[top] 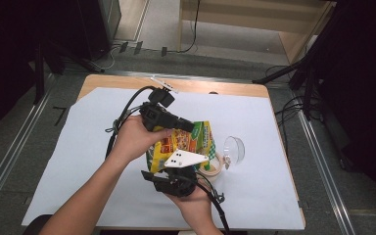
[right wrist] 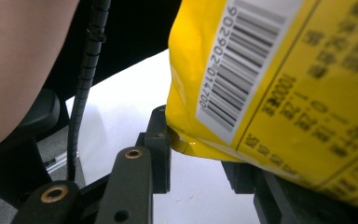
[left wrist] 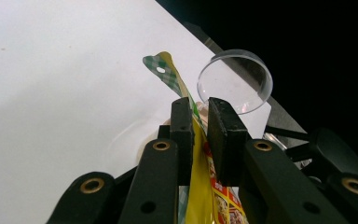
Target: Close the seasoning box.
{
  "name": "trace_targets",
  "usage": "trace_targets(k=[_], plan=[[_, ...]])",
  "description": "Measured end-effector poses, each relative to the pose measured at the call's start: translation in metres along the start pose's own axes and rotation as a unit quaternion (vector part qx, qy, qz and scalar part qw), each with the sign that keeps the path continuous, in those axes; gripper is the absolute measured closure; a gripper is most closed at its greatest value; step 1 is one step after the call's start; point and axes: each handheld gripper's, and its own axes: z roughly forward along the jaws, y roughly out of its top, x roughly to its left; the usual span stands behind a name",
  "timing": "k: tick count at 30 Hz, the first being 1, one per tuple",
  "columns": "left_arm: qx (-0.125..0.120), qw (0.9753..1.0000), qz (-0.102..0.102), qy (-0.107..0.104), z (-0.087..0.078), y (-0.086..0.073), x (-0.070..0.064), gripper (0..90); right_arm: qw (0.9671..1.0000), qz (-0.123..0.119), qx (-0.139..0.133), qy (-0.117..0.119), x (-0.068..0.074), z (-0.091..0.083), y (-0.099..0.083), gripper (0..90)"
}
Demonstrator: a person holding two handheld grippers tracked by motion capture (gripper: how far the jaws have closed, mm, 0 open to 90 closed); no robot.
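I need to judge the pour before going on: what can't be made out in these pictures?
- Bowl contents: high view, hidden behind the yellow bag and the grey plate.
- Whether the bag is torn open: high view, its top is too small; left gripper view shows it edge-on.
- Right gripper grip: right gripper view, the bag covers the right-hand jaw.
- Clear lid: left gripper view, its lower edge sits behind the left gripper.

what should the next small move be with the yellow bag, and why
Probably pull the two tongs slightly apart to tear the yellow bag open. The left tongs are shut on its upper edge, the right tongs sit at its lower corner, and it hangs above the paper cup.
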Motion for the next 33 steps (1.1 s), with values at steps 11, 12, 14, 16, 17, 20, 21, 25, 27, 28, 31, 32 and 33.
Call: trace_targets(k=[11, 12, 14, 16, 17, 20, 21, 25, 27, 28, 31, 32, 33], plan=[[0.032, 0.9994, -0.014, 0.001, 0.004, 0.018, 0.004, 81.2, 0.9998, 0.018, -0.009, 0.007, -0.009, 0.002, 0.01, 69.3], [0.031, 0.9994, -0.016, 0.001, 0.005, 0.018, 0.005, 81.1, 0.9998, 0.018, -0.008, 0.007, -0.009, 0.002, 0.01, 69.3], [0.031, 0.9994, -0.017, 0.0, 0.007, 0.018, 0.005, 81.0, 0.9999, 0.015, -0.006, 0.004, -0.01, 0.001, 0.009, 69.3], [0.031, 0.9994, -0.016, 0.0, 0.008, 0.018, 0.005, 80.9, 0.9998, 0.015, -0.008, 0.004, -0.01, 0.0, 0.007, 69.3], [0.03, 0.9994, -0.015, 0.0, 0.008, 0.018, 0.005, 80.8, 0.9999, 0.015, -0.008, 0.003, -0.01, 0.0, 0.007, 69.3], [0.028, 0.9995, -0.014, 0.0, 0.008, 0.017, 0.005, 80.3, 0.9999, 0.013, -0.007, 0.001, -0.01, 0.0, 0.007, 69.3], [0.028, 0.9995, -0.014, 0.0, 0.007, 0.017, 0.005, 80.3, 0.9999, 0.012, -0.008, 0.001, -0.01, 0.0, 0.007, 69.2], [0.026, 0.9996, -0.012, 0.0, 0.006, 0.016, 0.006, 80.0, 0.9999, 0.011, -0.008, 0.001, -0.009, 0.001, 0.007, 69.2], [0.026, 0.9996, -0.011, 0.0, 0.005, 0.015, 0.006, 79.9, 0.9999, 0.009, -0.007, 0.0, -0.009, 0.002, 0.006, 69.2], [0.024, 0.9997, -0.012, -0.001, 0.005, 0.015, 0.006, 79.9, 0.9999, 0.008, -0.007, -0.001, -0.009, 0.002, 0.006, 69.2], [0.022, 0.9997, -0.011, -0.001, 0.004, 0.014, 0.005, 79.8, 1.0, 0.005, -0.007, -0.002, -0.009, 0.003, 0.006, 69.3], [0.022, 0.9997, -0.01, 0.0, 0.004, 0.014, 0.005, 79.8, 1.0, 0.005, -0.008, -0.002, -0.009, 0.003, 0.006, 69.3], [0.02, 0.9998, -0.009, 0.001, 0.003, 0.014, 0.005, 79.8, 1.0, 0.004, -0.008, -0.002, -0.009, 0.003, 0.006, 69.3]])
